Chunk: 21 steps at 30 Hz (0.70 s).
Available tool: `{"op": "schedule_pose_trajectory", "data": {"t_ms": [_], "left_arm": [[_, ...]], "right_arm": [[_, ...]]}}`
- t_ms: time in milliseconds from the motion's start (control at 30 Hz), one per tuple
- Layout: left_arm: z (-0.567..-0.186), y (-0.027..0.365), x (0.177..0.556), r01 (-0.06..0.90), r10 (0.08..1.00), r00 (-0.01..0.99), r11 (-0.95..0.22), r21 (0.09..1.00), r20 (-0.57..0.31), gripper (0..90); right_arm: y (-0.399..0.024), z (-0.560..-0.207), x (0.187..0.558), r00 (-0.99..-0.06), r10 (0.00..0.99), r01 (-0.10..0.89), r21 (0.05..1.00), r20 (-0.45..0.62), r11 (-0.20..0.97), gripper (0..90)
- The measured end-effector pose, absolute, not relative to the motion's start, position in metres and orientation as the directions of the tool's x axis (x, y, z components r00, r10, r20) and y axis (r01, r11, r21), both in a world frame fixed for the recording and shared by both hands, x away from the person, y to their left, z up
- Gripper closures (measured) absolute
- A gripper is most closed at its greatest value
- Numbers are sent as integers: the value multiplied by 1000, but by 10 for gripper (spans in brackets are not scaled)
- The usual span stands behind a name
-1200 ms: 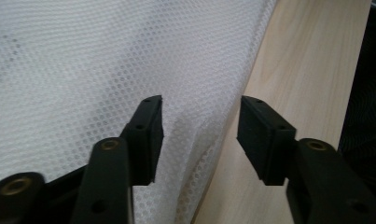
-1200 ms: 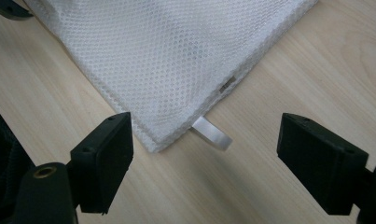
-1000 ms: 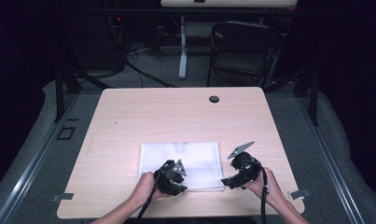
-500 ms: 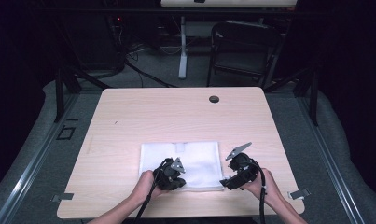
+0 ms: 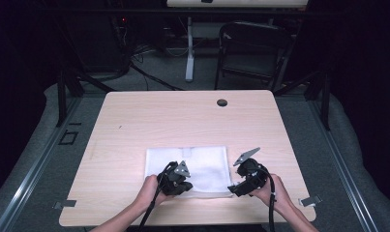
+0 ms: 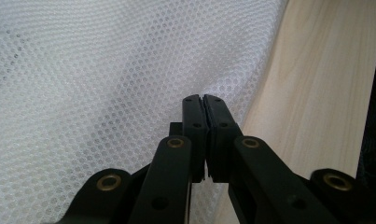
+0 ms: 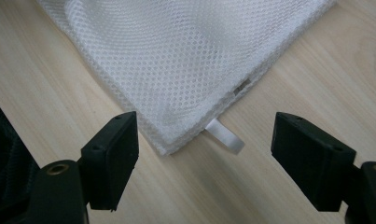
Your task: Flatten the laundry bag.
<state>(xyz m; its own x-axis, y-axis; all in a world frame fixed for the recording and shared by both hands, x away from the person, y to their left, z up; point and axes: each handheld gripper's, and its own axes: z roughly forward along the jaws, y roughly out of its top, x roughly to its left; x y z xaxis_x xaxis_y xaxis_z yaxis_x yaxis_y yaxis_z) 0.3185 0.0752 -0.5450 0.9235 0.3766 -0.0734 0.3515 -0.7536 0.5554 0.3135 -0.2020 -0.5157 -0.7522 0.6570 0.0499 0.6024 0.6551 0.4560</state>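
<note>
- A white mesh bag (image 5: 187,167) lies flat on the light wooden table (image 5: 134,125), toward the near edge and roughly centred between the two hands.
- The left tool (image 5: 179,182) sits at the near left part of the bag, held by the person's left hand (image 5: 151,189).
- In the left gripper view, the left tool (image 6: 205,108) has its jaws pressed together with no visible gap. They lie against the mesh (image 6: 92,84) near its edge; whether any fabric is pinched between them cannot be told.
- Bare table (image 6: 316,88) shows to the right of the mesh edge in that view.
- The right tool (image 5: 237,186) sits at the near right corner of the bag, held by the person's right hand (image 5: 270,193).
- In the right gripper view, the right tool (image 7: 204,158) has its jaws spread wide apart, one on each side of the bag corner (image 7: 171,140), neither touching it.
- A short white ribbon tab (image 7: 225,136) projects from the bag's edge just beside that corner and lies flat on the table (image 7: 45,84).
- A dark round grommet (image 5: 222,102) is set in the table near its far edge, well apart from the bag.
- A dark folding chair (image 5: 255,48) stands on the floor beyond the table.
</note>
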Motion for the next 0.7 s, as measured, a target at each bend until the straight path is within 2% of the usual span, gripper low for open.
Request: {"op": "schedule_pose_trajectory", "data": {"t_ms": [700], "left_arm": [[-533,80,319,366,424,904,-713,598,-47,885]], "right_arm": [[-192,-508,305,-775,629,573,482,57,662,261]]}}
